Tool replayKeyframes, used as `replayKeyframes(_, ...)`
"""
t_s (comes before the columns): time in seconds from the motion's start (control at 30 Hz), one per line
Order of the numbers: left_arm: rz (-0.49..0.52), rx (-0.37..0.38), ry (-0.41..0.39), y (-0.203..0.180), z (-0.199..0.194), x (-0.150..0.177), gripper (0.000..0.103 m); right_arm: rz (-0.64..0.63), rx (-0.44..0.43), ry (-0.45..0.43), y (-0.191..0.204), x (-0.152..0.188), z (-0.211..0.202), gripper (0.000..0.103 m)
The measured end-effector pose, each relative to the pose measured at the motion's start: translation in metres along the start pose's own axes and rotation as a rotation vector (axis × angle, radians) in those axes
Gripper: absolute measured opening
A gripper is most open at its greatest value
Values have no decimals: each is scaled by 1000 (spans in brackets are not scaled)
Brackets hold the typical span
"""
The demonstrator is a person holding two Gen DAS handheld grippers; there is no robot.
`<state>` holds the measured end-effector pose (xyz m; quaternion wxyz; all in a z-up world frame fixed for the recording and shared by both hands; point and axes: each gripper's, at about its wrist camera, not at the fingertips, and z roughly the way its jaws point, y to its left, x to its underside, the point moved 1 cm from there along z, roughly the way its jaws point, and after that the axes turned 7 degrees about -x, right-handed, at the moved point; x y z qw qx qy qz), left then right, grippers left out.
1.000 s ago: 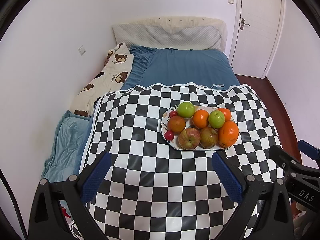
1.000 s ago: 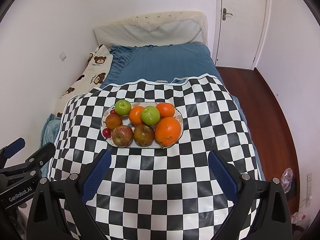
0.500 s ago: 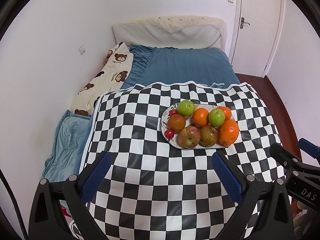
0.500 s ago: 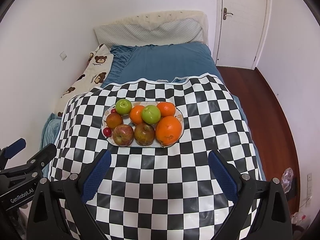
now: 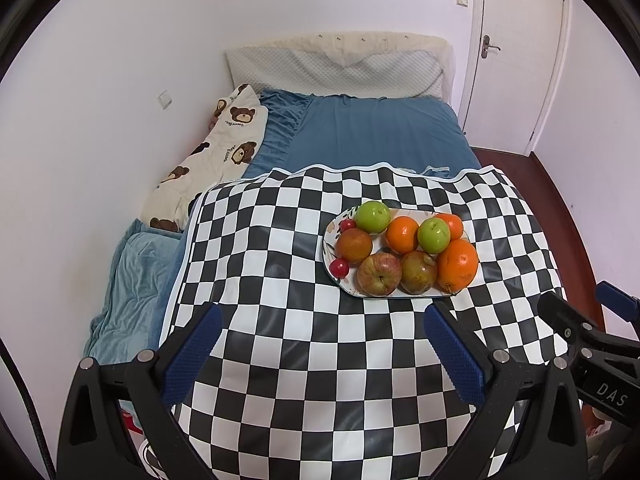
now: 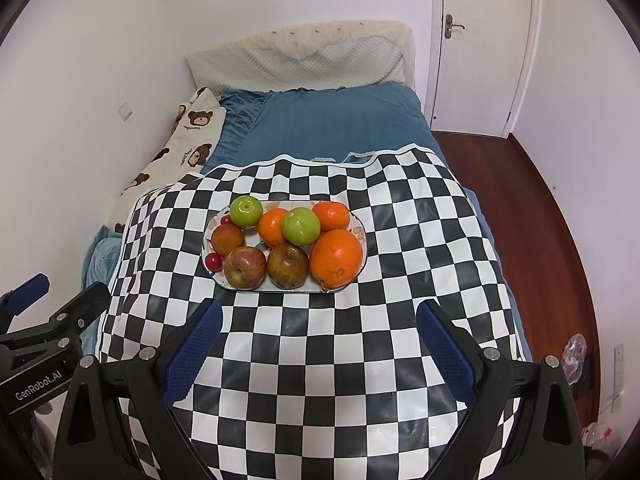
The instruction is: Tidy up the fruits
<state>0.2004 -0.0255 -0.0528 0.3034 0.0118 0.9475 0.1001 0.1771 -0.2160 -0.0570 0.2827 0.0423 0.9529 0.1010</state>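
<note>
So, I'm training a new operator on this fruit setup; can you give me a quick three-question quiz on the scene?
1. True or false: the left gripper holds a fruit.
2. How many green apples lie on the plate?
3. The large orange sits at which end of the plate, seen from the right wrist: A left, B right?

Key: 1 false, both grippers' jaws are open and empty, the right gripper too; 2 two; 3 B.

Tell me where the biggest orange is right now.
The biggest orange sits at the plate's near right corner in the right wrist view, touching the brownish apple on its left, a green apple just behind.
</note>
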Motion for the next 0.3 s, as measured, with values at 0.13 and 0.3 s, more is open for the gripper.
replayKeyframes(0.13,2,-4,1,2,0,1,103,7,-3,1,0,1,1,99)
replayKeyframes(0.3,2,-1,-1,2,0,1,103,2,-7,0,-1,0,0,99)
